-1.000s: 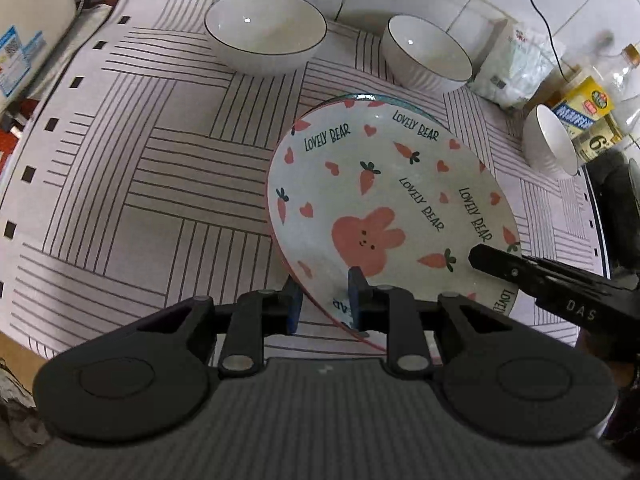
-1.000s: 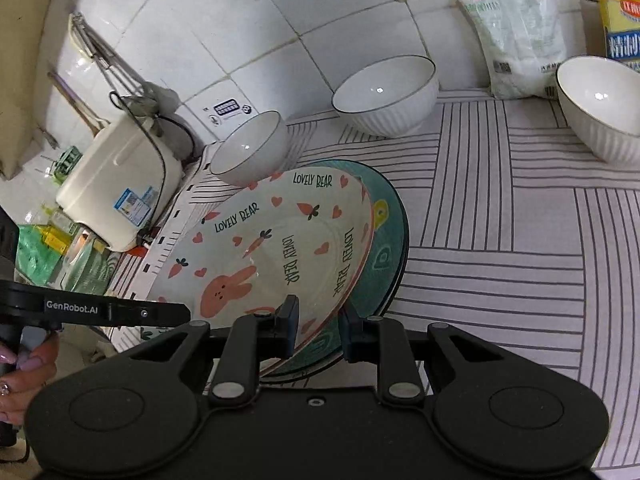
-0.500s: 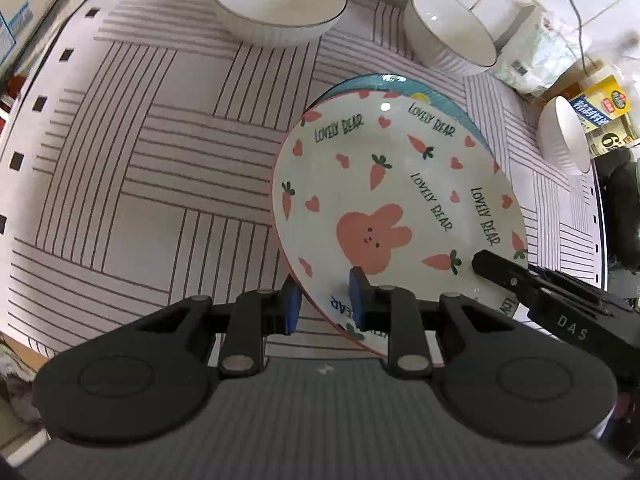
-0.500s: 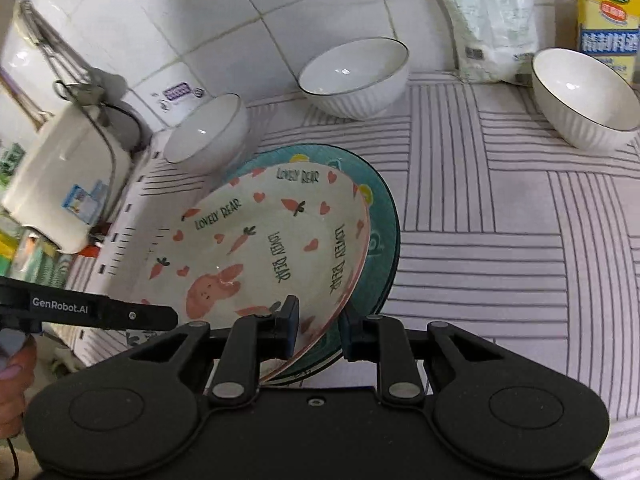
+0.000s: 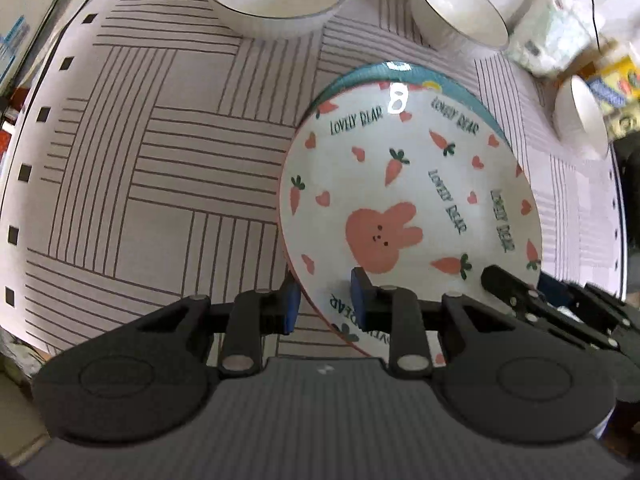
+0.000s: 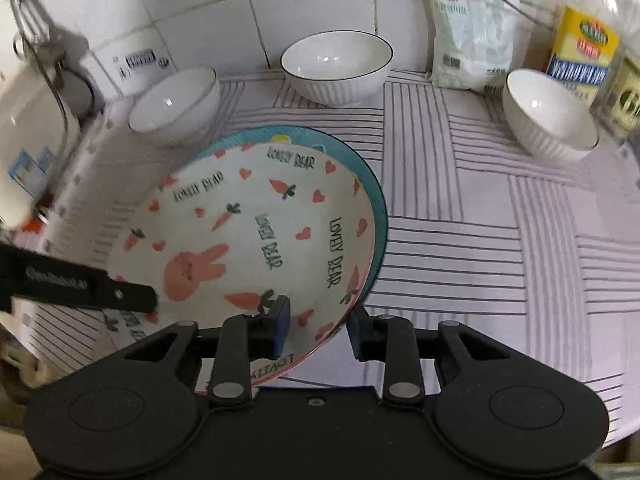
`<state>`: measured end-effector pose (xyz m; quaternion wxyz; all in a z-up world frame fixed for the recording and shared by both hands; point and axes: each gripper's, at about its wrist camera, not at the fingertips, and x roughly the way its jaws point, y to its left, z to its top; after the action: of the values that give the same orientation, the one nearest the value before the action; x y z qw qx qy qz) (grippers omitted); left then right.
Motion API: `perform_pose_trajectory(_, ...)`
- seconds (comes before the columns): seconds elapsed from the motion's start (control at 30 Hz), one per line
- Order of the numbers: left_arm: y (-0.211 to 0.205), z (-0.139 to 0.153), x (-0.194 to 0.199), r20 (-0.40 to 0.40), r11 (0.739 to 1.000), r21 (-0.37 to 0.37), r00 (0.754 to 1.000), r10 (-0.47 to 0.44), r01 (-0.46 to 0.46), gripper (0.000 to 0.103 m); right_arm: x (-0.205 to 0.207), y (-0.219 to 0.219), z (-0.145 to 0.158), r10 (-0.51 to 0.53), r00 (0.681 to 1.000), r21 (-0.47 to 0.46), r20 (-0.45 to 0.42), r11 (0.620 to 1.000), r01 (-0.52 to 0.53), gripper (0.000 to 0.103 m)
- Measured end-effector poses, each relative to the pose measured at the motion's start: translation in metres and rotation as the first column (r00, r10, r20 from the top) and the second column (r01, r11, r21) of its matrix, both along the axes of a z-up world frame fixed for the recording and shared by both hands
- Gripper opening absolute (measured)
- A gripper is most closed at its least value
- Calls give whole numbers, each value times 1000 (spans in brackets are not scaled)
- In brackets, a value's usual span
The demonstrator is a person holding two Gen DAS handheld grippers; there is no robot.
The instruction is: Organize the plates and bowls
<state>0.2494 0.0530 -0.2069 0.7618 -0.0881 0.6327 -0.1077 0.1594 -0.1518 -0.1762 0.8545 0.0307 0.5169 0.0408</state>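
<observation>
A white tiled wall backs a counter covered by a mat printed with blocks of dark stripes. At the far left of the right wrist view stands a white appliance, blurred.

The largest piece of tableware is the white rabbit plate, printed with carrots, hearts, a pink rabbit and the words "LOVELY BEAR". It lies on a teal plate, whose rim shows as a crescent along its far and right edges. The rabbit plate sits a little off centre on it.

Three white bowls with dark rims stand upright on the mat behind the plates: the left bowl nearest the appliance, the middle bowl against the wall, and the right bowl well apart to the right. Beside the right bowl are a white plastic bag leaning on the wall and a bottle with a yellow label.

The left gripper straddles the near rim of the rabbit plate, one blue pad under the edge and one on the upper face, clamped on it. The right gripper straddles the rim on the opposite side; its jaws are opening, with the plate edge between them and a visible gap at the outer pad, so it no longer grips.
</observation>
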Motion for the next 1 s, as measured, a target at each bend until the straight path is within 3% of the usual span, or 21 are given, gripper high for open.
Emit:
perform_pose_trajectory(0.1, -7, 2, -3, 30, 999, 35, 999, -38, 37, 25, -2, -5, -4, -10, 1000, 15, 19, 1000, 10, 37)
perform_pose_trajectory(0.27, -7, 7, -7, 28, 999, 29, 999, -42, 41, 22, -9, -6, -4, 0, 998, 6, 66, 1000, 0, 34)
perform_pose_trajectory(0.43, -18, 37, -11, 68, 986, 98, 988, -139, 132, 22, -25, -4, 8, 63, 989, -32, 134, 998, -59, 34)
perform_pose_trajectory(0.57, -23, 64, -20, 100, 977, 100, 975, -197, 188, 22, -43, -15, 32, 89, 976, 18, 201, 995, -94, 34)
perform_pose_trajectory(0.73, -40, 97, -39, 150, 957, 122, 948, -281, 265, 23, -68, -36, 57, 62, 960, -26, 274, 998, -57, 40)
perform_pose_trajectory(0.87, -55, 116, -57, 167, 922, 174, 913, -373, 345, 27, -86, -60, 73, 19, 951, -32, 308, 999, -10, 45)
perform_pose_trajectory(1.0, -66, 136, -70, 203, 909, 168, 889, -412, 383, 34, -100, -83, 90, -7, 935, -47, 354, 999, 25, 52)
